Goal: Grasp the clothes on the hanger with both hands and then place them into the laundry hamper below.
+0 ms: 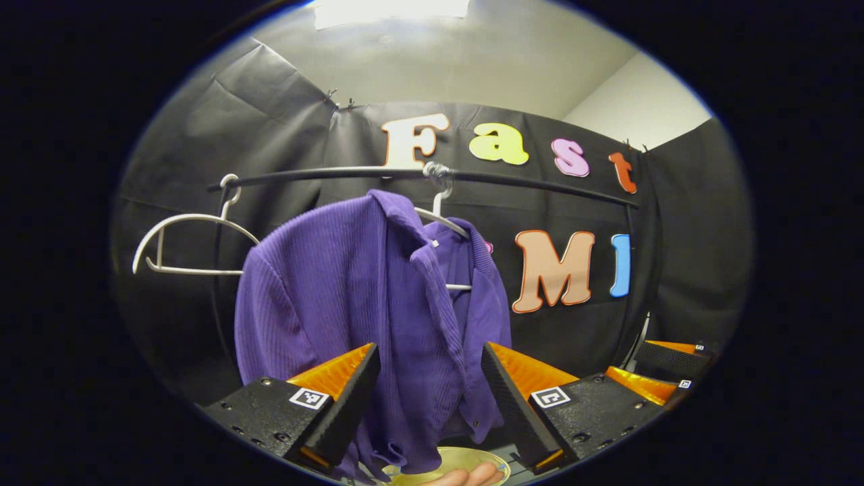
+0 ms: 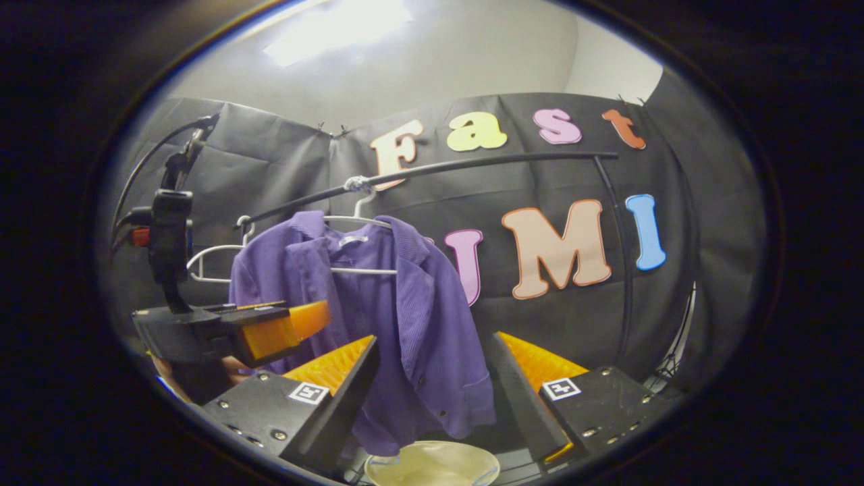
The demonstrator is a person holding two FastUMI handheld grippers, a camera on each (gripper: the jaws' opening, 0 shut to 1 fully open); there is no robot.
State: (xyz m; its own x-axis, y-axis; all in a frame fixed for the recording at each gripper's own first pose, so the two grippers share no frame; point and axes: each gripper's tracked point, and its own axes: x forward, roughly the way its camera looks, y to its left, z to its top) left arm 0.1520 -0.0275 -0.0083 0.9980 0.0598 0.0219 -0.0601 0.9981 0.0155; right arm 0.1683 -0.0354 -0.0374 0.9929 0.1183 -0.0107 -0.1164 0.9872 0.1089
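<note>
Left gripper view: my left gripper (image 1: 428,398) sits at 6 o'clock with its two fingers spread wide apart and nothing pressed between them. Purple ribbed jacket (image 1: 364,317) fabric hangs in the gap, farther off; I cannot tell whether either finger touches it. Its collar drapes over a white hanger (image 1: 442,216) hooked on the dark curved rail (image 1: 418,174) at 12 o'clock. A second, bare white hanger (image 1: 185,243) hangs from the rail at 9 o'clock. Below the hem, at 6 o'clock, the pale rim of the laundry hamper (image 1: 466,462) shows, with fingertips of a hand (image 1: 469,478) at the very edge. My right gripper (image 1: 665,374) appears at 4 o'clock, partly cut off.

Right gripper view: my right gripper (image 2: 432,398) is at 6 o'clock, fingers likewise spread wide, holding nothing. The jacket (image 2: 398,324) hangs beyond the gap, centre-left, on its hanger (image 2: 358,219) under the rail (image 2: 472,165). The bare hanger (image 2: 216,260) is at 9 o'clock. My left gripper (image 2: 270,331) is at 8 o'clock, just beside the jacket's sleeve; from here I cannot tell its state. The hamper (image 2: 432,462) lies directly below the jacket at 6 o'clock.
</note>
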